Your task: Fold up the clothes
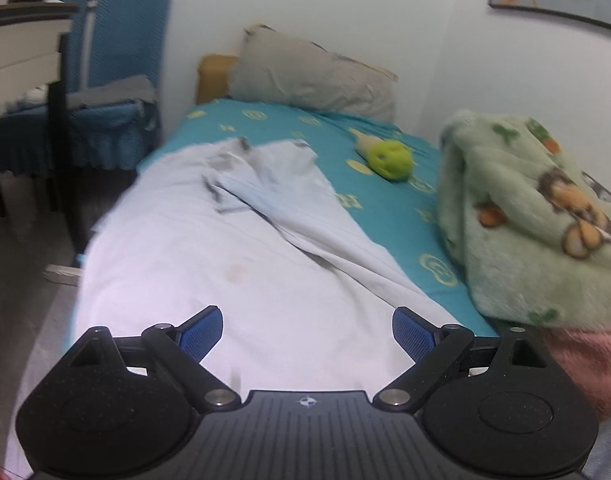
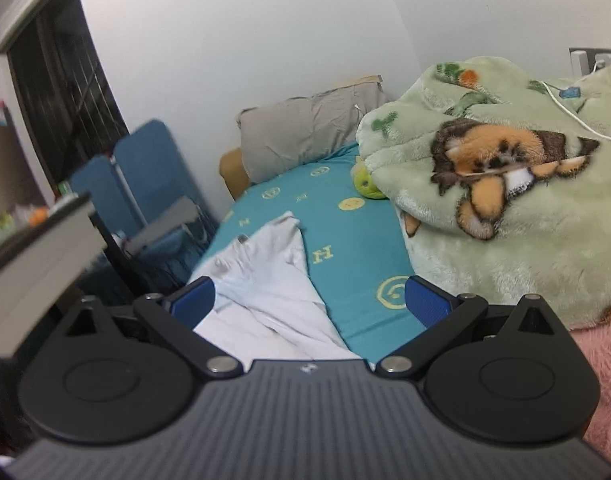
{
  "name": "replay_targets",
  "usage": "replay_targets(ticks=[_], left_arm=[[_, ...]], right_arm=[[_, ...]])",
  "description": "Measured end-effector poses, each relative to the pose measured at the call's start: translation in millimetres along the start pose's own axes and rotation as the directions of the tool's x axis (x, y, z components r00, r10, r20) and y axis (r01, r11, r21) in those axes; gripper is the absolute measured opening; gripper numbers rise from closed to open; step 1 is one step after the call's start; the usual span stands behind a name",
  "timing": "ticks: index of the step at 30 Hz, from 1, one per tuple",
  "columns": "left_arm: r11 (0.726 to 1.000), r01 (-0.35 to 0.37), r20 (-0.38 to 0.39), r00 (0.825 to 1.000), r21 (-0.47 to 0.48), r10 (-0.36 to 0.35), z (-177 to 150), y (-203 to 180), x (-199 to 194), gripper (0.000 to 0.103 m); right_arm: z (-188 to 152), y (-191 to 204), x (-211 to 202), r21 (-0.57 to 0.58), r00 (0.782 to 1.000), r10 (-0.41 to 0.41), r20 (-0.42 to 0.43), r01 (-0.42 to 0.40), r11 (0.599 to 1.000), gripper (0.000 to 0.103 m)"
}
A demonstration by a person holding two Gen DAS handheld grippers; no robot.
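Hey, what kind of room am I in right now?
Most likely a bedroom. There is a bed with a teal sheet, a grey pillow at its head, a fleece blanket heaped on one side, and pale clothes spread out on it.

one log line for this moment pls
left claw: open, empty | right claw: open, empty | pale garment: spread on bed, unfolded | fold: not started

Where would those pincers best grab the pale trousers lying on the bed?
Probably at the near hem of the pale trousers, coming in low from the foot of the bed: the legs run lengthwise toward the open left gripper, the waistband lying far off near the pillow.
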State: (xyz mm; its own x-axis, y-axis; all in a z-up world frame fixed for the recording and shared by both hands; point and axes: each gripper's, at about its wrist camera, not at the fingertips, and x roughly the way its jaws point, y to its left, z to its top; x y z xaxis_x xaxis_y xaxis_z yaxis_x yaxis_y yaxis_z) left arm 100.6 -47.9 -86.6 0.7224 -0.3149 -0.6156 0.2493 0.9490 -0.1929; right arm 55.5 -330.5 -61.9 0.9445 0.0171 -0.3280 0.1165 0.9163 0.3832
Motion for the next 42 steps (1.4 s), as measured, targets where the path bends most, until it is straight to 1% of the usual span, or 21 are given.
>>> replay_targets(ticks=[3,5,6,9,12,14,15,17,18,19,20,21,23,25,26,29,32,34,36,39,42], left_arm=[[0.998,0.058,-0.060,0.996,-0.007,-0.059,-1,-25,17,0.090],[0.995,0.100,-0.101,0.990,-0.010,-0.100,-1,-46,32,0.088],[0.992,0.119,-0.125,0.985,-0.032,-0.122,-1,-56,41,0.086],[0.977,0.179,-0.193,0.961,-0.120,-0.199,-1,-83,71,0.077],[0.962,0.202,-0.257,0.935,-0.182,-0.245,-2,-111,100,0.074],[0.961,0.201,-0.307,0.918,-0.191,-0.253,-6,-125,119,0.072],[0.963,0.195,-0.331,0.911,-0.186,-0.248,-9,-131,128,0.069],[0.967,0.180,-0.376,0.896,-0.179,-0.236,-15,-138,144,0.061],[0.966,0.178,-0.395,0.887,-0.186,-0.239,-18,-139,151,0.050],[0.965,0.174,-0.408,0.880,-0.194,-0.241,-21,-139,157,0.034],[0.966,0.165,-0.418,0.877,-0.199,-0.236,-23,-138,161,0.021],[0.966,0.160,-0.422,0.876,-0.204,-0.234,-24,-136,163,0.006],[0.955,0.177,-0.410,0.874,-0.236,-0.263,-22,-129,162,0.004],[0.943,0.211,-0.388,0.871,-0.259,-0.302,-15,-120,154,0.003],[0.934,0.232,-0.379,0.866,-0.273,-0.326,-9,-116,149,0.003],[0.894,0.298,-0.342,0.846,-0.333,-0.409,7,-89,126,0.003],[0.858,0.329,-0.312,0.830,-0.395,-0.462,22,-52,99,0.003],[0.841,0.337,-0.295,0.826,-0.424,-0.480,26,-24,82,0.003],[0.839,0.312,-0.294,0.834,-0.447,-0.467,25,5,71,0.003],[0.872,0.213,-0.327,0.867,-0.440,-0.376,14,42,65,0.004],[0.894,0.147,-0.356,0.880,-0.424,-0.314,-2,66,67,0.005]], right_arm=[[4,-12,-2,0.052,1.000,0.001,0.027,-0.002,0.999,0.103],[7,-22,-6,0.090,0.998,-0.018,0.064,0.012,0.996,0.103],[8,-27,-9,0.110,0.995,-0.033,0.090,0.023,0.994,0.103],[12,-41,-20,0.160,0.983,-0.061,0.170,0.033,0.987,0.103],[13,-52,-26,0.194,0.970,-0.082,0.227,0.037,0.980,0.103],[12,-59,-22,0.221,0.970,-0.085,0.227,0.034,0.975,0.103],[12,-63,-20,0.234,0.971,-0.086,0.221,0.033,0.972,0.103],[11,-68,-14,0.252,0.973,-0.088,0.213,0.032,0.967,0.103],[10,-69,-12,0.256,0.974,-0.088,0.210,0.032,0.966,0.103],[10,-69,-10,0.255,0.974,-0.086,0.208,0.031,0.966,0.103],[9,-69,-8,0.254,0.975,-0.084,0.204,0.030,0.967,0.103],[8,-69,-6,0.252,0.977,-0.082,0.199,0.030,0.967,0.103],[7,-68,-3,0.249,0.979,-0.076,0.189,0.027,0.968,0.103],[6,-68,-3,0.247,0.981,-0.071,0.183,0.024,0.969,0.103],[6,-68,-3,0.250,0.981,-0.069,0.182,0.022,0.968,0.103],[5,-66,-4,0.253,0.981,-0.067,0.181,0.020,0.967,0.103],[4,-62,-4,0.241,0.983,-0.065,0.170,0.022,0.970,0.103],[4,-58,-1,0.228,0.986,-0.062,0.154,0.025,0.973,0.103],[3,-54,2,0.215,0.989,-0.058,0.137,0.028,0.976,0.103],[0,-45,8,0.179,0.995,-0.048,0.092,0.031,0.983,0.103],[-4,-34,16,0.141,0.999,-0.038,0.032,0.033,0.990,0.103]])
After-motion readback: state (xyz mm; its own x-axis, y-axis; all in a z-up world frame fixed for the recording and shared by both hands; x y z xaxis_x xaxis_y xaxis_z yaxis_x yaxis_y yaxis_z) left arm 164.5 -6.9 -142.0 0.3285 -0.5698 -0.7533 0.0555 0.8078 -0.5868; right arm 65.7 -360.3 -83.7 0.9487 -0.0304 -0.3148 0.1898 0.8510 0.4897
